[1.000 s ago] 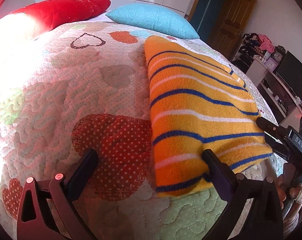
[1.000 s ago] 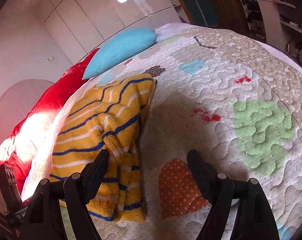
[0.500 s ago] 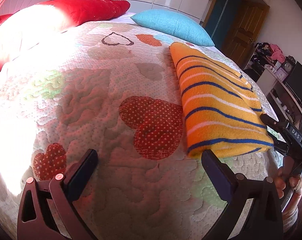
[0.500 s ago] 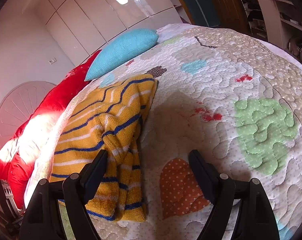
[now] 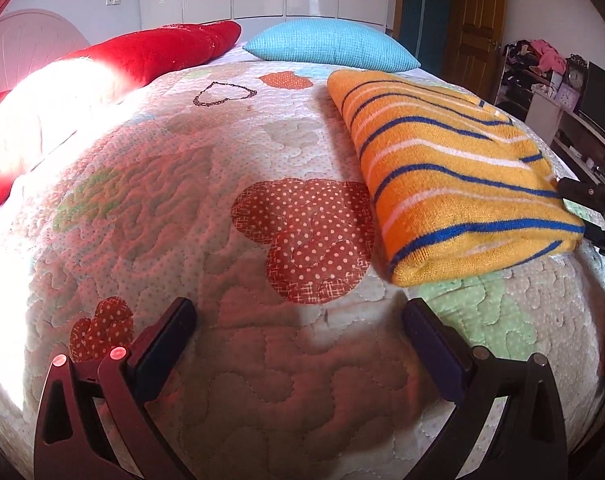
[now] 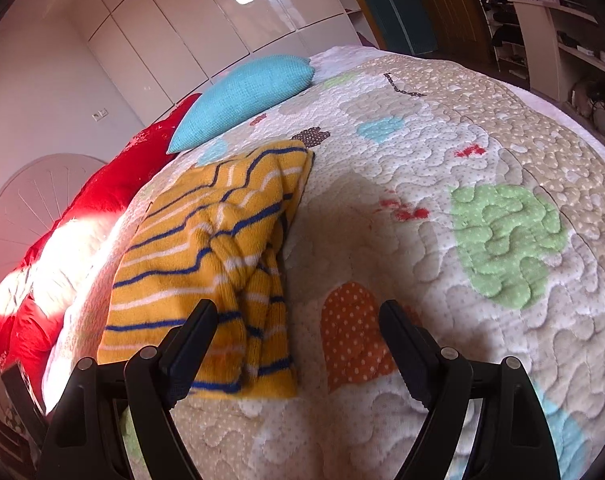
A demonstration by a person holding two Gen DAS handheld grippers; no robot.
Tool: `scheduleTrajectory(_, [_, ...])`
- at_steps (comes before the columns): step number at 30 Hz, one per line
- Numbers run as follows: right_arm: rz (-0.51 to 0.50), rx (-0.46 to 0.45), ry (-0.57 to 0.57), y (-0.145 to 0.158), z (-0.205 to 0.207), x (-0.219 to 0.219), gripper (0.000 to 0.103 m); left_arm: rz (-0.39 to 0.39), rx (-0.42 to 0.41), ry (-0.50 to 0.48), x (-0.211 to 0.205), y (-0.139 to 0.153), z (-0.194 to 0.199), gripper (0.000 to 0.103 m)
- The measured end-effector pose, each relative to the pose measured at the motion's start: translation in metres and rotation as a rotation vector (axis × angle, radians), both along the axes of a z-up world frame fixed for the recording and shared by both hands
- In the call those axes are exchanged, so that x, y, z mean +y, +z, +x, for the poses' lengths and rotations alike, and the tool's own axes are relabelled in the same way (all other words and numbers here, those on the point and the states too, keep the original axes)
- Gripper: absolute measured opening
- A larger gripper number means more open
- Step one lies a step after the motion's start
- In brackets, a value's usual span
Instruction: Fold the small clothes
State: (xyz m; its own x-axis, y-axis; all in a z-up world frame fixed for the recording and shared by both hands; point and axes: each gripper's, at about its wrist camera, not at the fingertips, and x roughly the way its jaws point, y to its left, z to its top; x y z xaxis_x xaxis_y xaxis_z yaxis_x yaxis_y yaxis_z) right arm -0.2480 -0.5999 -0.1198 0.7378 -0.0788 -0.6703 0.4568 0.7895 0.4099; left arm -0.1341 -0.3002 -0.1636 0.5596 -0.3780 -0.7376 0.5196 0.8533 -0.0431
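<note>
My two cameras both look across a wide quilted bedspread (image 5: pixel 262 400) patched with polka-dot hearts in red, orange and green; it fills nearly all of each view. At its far end a long red velvet pillow (image 5: pixel 150 52) lies beside a turquoise knitted cushion (image 5: pixel 330 42), with glossy white wardrobe doors (image 6: pixel 222 28) behind them.

The thing I am working on, an orange-yellow knitted garment with blue and white stripes (image 5: pixel 454 164), lies folded into a thick oblong on the bedspread. From the left wrist it sits ahead and to the right, its near edge a rounded fold just past a large red dotted heart patch (image 5: pixel 310 236). From the right wrist I see the same garment (image 6: pixel 210 256) ahead and to the left, its inner layers bunched and rumpled along the side facing me.

My left gripper (image 5: pixel 298 344) hovers over bare quilt with its jaws spread wide, holding nothing and clear of the garment. My right gripper (image 6: pixel 298 344) is likewise spread apart and empty; its left finger (image 6: pixel 190 344) overlaps the garment's near corner in the picture, though I cannot tell whether it touches. An orange dotted patch (image 6: pixel 354 336) lies between the jaws.
</note>
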Motion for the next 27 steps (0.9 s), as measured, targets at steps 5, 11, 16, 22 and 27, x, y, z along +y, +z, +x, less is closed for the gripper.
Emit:
scheduleTrajectory(5, [-0.219, 0.137, -0.005, 0.013, -0.045, 0.055, 0.087, -0.017, 0.020, -0.008, 0.004, 0.003, -0.001, 0.103])
scheduleTrajectory(11, [-0.381, 0.172, -0.041, 0.044, -0.100, 0.103, 0.087, -0.107, 0.086, 0.021, 0.018, 0.038, -0.026, 0.103])
scheduleTrajectory(16, [-0.286, 0.141, -0.142, 0.054, -0.125, 0.108, 0.087, -0.075, -0.048, 0.112, 0.026, 0.080, -0.076, 0.103])
scheduleTrajectory(22, [-0.280, 0.193, -0.168, 0.043, -0.120, 0.111, 0.087, -0.140, -0.207, 0.159, 0.045, 0.105, -0.131, 0.103])
scheduleTrajectory(27, [-0.246, 0.213, -0.155, 0.029, -0.114, 0.112, 0.087, -0.107, -0.123, 0.071, 0.032, 0.097, -0.124, 0.103])
